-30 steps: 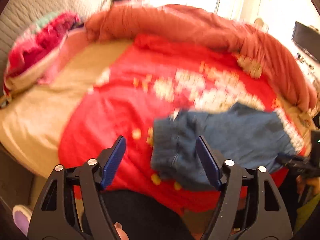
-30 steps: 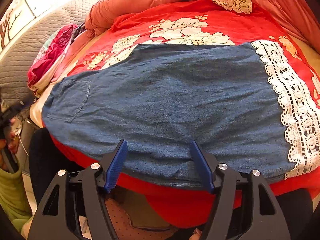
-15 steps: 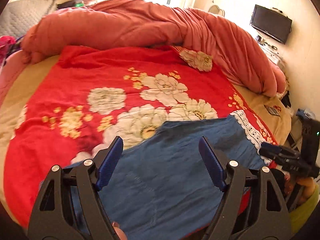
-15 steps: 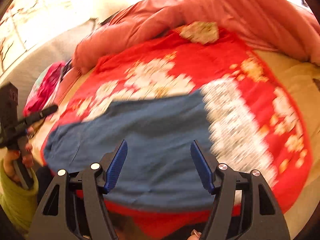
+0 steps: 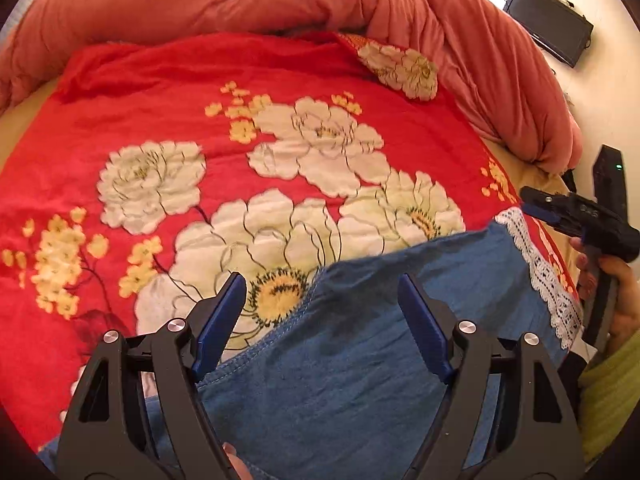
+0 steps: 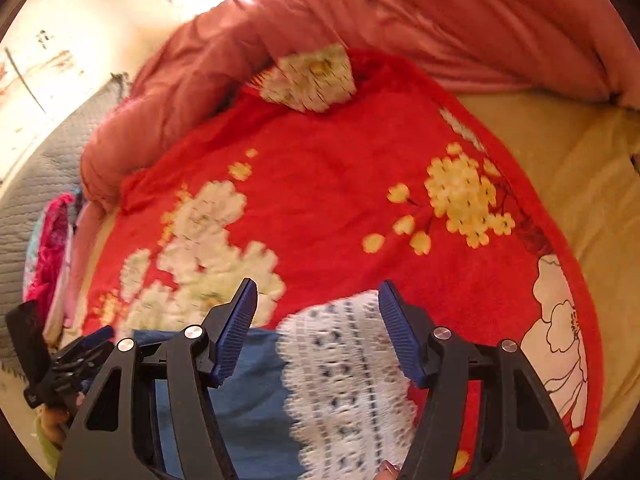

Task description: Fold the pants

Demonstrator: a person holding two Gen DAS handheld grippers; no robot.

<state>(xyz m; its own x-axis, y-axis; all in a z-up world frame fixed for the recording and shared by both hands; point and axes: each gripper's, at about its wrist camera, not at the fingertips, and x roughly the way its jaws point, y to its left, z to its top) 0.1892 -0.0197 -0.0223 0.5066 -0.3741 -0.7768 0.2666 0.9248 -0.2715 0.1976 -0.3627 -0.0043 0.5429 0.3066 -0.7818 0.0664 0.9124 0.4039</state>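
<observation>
Left hand-held gripper point(image 5: 320, 308) hangs wide over the blue pants point(image 5: 360, 360) — nothing between its jaws. Right hand-held gripper point(image 6: 317, 316), jaws just closing a touch, gapes above the lace hem point(image 6: 348, 380) on the red bedspread point(image 6: 340, 200).

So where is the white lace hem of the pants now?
In the right wrist view the lace hem lies low in the middle, between the open right gripper's fingers, on the red blanket.
</observation>
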